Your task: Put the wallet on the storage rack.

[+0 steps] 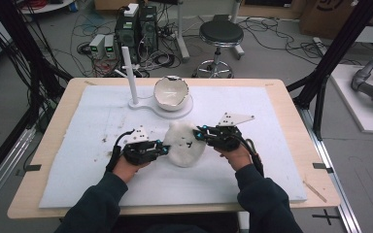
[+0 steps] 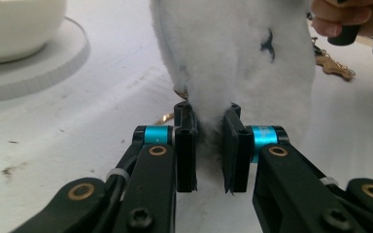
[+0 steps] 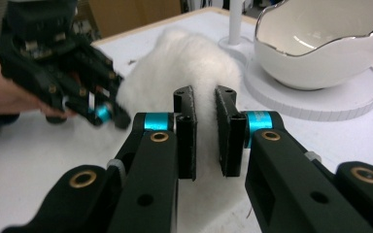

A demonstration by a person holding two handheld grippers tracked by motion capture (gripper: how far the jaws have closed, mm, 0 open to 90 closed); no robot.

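Observation:
A white fluffy plush (image 1: 186,143) with a small dark mark lies in the middle of the white mat. My left gripper (image 1: 167,148) comes at it from the left, and in the left gripper view (image 2: 209,121) its pads pinch a fold of the plush (image 2: 233,53) at its base. From the right, my right gripper (image 1: 199,134) holds the plush's upper edge. In the right gripper view (image 3: 204,99) its jaws are shut on the fur (image 3: 175,63), with the left gripper (image 3: 108,114) at the plush's far side. A small gold ring (image 2: 179,91) hangs at the plush's lower edge.
Behind the plush, a white eggshell-shaped bowl (image 1: 171,92) sits on a round white stand (image 1: 187,109) with an upright pole (image 1: 129,73). The white mat (image 1: 272,160) covers a wooden table (image 1: 53,126). A stool (image 1: 220,35) and computers (image 1: 137,29) stand beyond.

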